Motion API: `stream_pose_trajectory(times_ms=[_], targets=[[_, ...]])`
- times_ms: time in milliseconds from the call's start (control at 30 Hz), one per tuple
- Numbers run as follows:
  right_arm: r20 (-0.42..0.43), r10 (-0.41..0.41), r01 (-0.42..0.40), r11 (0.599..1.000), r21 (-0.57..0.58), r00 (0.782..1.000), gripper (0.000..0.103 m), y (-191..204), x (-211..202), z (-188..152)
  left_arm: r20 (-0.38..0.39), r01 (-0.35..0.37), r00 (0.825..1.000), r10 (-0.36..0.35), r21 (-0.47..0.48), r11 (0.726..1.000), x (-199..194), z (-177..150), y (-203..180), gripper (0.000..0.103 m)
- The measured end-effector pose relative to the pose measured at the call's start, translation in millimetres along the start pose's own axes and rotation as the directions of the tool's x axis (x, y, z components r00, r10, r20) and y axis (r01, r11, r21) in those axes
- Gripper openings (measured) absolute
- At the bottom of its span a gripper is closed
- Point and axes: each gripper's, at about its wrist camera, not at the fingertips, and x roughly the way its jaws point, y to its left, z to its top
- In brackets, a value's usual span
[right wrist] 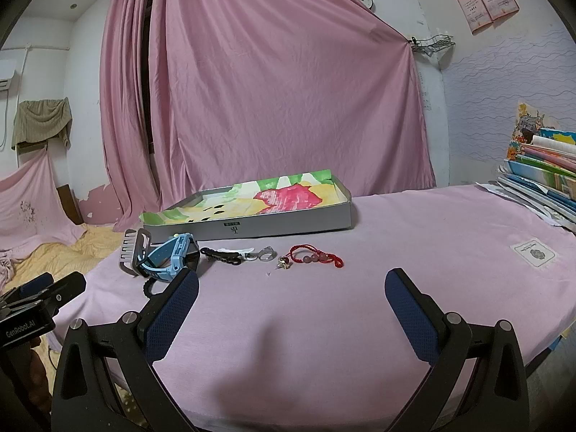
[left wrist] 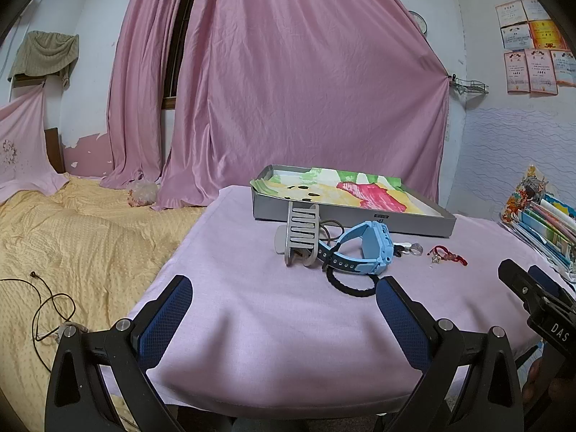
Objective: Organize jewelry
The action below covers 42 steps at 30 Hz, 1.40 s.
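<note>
A grey shallow box lined with colourful paper lies at the back of the pink-covered table. In front of it lie a grey hair claw clip, a light blue watch, a black hair tie, a black-and-white hair clip, a clear ring and a red bracelet. My left gripper is open, short of the watch. My right gripper is open, nearer than the bracelet. Both hold nothing.
A stack of books and folders sits at the table's right edge. Left of the table a bed with a yellow quilt carries a loose cable. Pink curtains hang behind. A white label marks the cloth.
</note>
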Motion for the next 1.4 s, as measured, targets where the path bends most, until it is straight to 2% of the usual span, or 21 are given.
stream_pose_trajectory(times_ms=[1400], targets=[[-0.005,0.004,-0.004,1.0,0.005,1.0,0.102,-2.0,-3.1,-0.9,-0.001,0.0,1.0,0.0,0.0,1.0,0.2,-0.2,-0.1,0.102]])
